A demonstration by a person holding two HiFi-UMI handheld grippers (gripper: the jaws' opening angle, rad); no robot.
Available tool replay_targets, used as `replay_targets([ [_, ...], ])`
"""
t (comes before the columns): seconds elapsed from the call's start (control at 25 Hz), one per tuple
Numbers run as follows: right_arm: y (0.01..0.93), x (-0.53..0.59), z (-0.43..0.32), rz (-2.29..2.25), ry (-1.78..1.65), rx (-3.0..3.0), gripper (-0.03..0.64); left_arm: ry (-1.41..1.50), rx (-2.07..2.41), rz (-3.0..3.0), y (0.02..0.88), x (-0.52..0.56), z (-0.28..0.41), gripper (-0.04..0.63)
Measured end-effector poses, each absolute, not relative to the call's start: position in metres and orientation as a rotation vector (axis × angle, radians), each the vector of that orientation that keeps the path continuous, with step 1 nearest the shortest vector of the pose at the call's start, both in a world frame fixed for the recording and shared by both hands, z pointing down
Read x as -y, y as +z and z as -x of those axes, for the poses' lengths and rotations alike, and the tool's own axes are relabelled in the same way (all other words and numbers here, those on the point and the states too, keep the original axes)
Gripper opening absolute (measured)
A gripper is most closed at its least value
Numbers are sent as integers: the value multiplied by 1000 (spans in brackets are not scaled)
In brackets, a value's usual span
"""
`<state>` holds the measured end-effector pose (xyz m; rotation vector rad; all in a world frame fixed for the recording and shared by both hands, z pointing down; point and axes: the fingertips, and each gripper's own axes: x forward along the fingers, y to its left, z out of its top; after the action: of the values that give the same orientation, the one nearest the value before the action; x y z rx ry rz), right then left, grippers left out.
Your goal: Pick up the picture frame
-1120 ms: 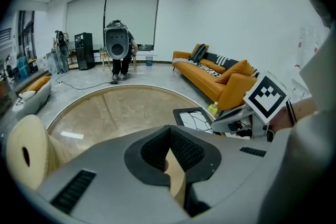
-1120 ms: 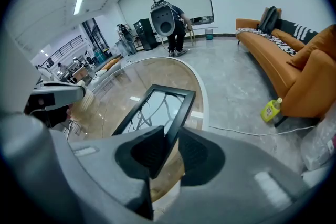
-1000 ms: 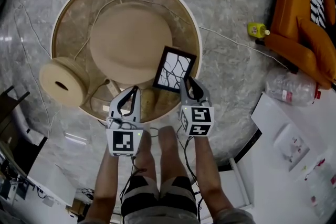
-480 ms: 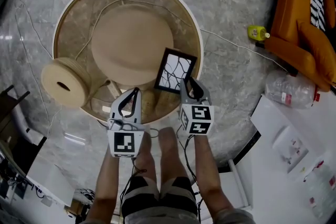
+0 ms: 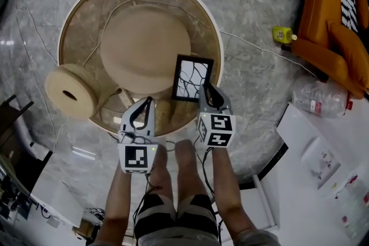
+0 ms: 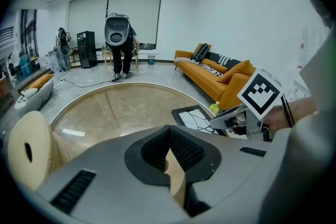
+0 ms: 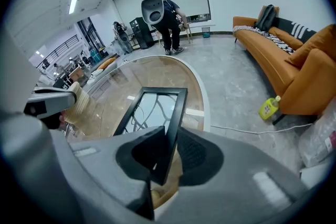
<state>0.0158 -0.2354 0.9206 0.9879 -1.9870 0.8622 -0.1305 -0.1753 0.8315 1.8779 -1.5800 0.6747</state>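
The black picture frame [image 5: 192, 78], with a branch pattern under its glass, lies on the round glass table [image 5: 219, 37] near its front right rim. My right gripper [image 5: 206, 89] has the frame's near right corner between its jaws, which are closing. In the right gripper view the pads [image 7: 195, 150] sit against the frame's dark edge bar [image 7: 176, 113], and the right gripper [image 7: 170, 131] points down at it. My left gripper [image 5: 147, 99] hovers over the table's front edge, left of the frame, shut and with nothing in it [image 6: 170, 128]. The frame [image 6: 194, 115] also shows in the left gripper view.
A beige spool-like roll [image 5: 69, 89] rests at the table's left rim. On the floor to the right are an orange sofa [image 5: 334, 14], a yellow bottle [image 5: 281, 33], a plastic bottle [image 5: 320, 99] and a thin cable [image 5: 253, 46]. A person [image 6: 119, 42] stands beyond the table.
The frame has turned slightly, its sides now more in line with the right gripper. The right jaws have come in round its corner. Both hands have stayed in place.
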Motion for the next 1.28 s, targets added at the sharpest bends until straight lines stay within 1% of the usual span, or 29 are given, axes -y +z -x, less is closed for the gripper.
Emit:
replay_targets([
  [0.12, 919, 237, -14, -993, 826, 1997, 65, 658, 1604, -1850, 829, 175, 137, 17],
  [0.44, 901, 235, -8, -986, 780, 2039, 63, 674, 1652, -1878, 817, 172, 155, 17],
  [0.68, 863, 239, 0, -1003, 747, 2098, 63, 665, 1671, -1904, 789, 173, 158, 17],
  [0.92, 796, 245, 12, -1034, 693, 2163, 63, 622, 1712, -1913, 731, 178, 166, 17],
  [1.04, 752, 247, 15, -1065, 666, 2196, 63, 652, 1734, -1989, 696, 179, 173, 17],
  [1.28, 653, 250, 15, -1143, 604, 2273, 63, 619, 1801, -2023, 614, 179, 179, 18],
])
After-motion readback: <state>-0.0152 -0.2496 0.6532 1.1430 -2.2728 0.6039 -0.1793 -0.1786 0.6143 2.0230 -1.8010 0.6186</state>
